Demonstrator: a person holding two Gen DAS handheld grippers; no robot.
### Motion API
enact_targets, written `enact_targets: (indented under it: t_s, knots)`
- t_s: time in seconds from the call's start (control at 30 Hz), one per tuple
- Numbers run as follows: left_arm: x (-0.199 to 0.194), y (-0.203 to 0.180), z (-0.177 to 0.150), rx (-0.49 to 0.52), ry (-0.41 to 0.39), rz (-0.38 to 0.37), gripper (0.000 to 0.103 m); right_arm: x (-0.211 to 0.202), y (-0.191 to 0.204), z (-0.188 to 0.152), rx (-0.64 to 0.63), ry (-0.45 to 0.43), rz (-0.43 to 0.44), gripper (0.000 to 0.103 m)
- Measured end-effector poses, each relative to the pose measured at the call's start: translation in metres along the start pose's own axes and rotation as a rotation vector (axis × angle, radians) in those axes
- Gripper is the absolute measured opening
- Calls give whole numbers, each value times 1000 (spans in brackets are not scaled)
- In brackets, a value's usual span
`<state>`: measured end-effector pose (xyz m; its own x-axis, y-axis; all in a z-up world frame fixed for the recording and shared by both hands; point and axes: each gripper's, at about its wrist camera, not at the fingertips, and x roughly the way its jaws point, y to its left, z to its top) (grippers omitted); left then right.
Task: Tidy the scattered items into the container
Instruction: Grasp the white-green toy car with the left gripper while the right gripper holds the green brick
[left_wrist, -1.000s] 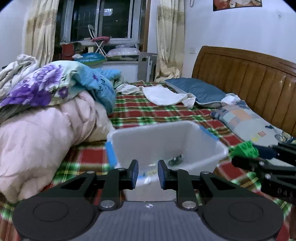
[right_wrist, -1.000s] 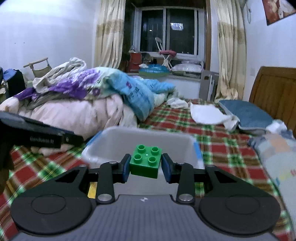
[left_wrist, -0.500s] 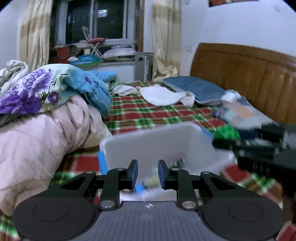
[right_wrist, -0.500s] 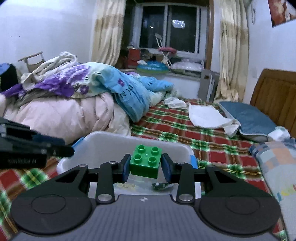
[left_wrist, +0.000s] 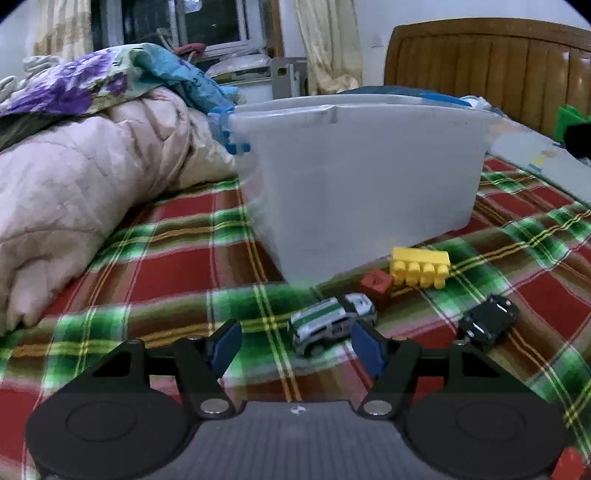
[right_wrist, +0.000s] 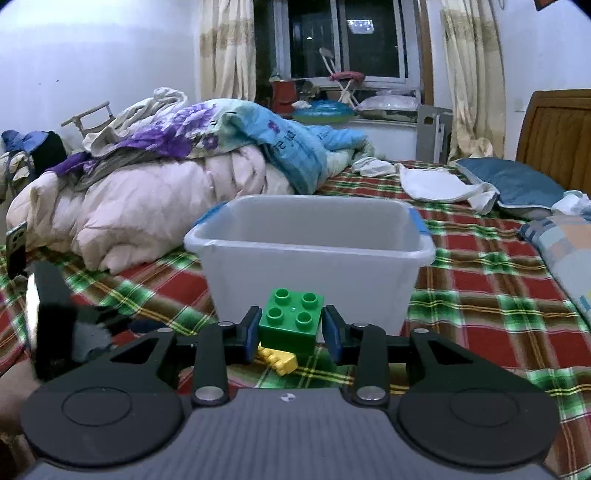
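Left tool (left_wrist: 295, 349) jaws just opening, nothing gripped; white-green toy car (left_wrist: 330, 325) on bed just ahead, nearer its right pad. Right tool (right_wrist: 291, 332) clamped on green brick (right_wrist: 290, 321), white container (right_wrist: 310, 254) just beyond; yellow brick (right_wrist: 277, 359) below.

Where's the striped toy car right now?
Left wrist view: the striped toy car lies on the plaid bedspread, near the white bin, left of the black toy car.

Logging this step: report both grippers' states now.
Left gripper: open, jaws just opening, nothing held; toy car ahead.
Right gripper: shut on green block.
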<state>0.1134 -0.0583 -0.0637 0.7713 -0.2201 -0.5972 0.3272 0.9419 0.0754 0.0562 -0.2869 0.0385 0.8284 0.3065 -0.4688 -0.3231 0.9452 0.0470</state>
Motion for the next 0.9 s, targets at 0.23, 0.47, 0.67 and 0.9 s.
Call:
enact_targets:
  t_s: [0.23, 0.47, 0.67, 0.9]
  knots:
    - [23, -13, 10, 201, 47, -198, 68, 1, 9, -5, 10, 2, 33, 40]
    - [33, -10, 8, 198, 91, -223, 61, 4, 9, -7, 22, 6, 32, 40]
    - [23, -10, 3, 131, 108, -210, 60, 1, 12, -5, 10, -2, 31, 40]
    - [-17, -16, 20, 145, 50, -143, 60, -4, 14, 6, 0, -23, 26, 40]
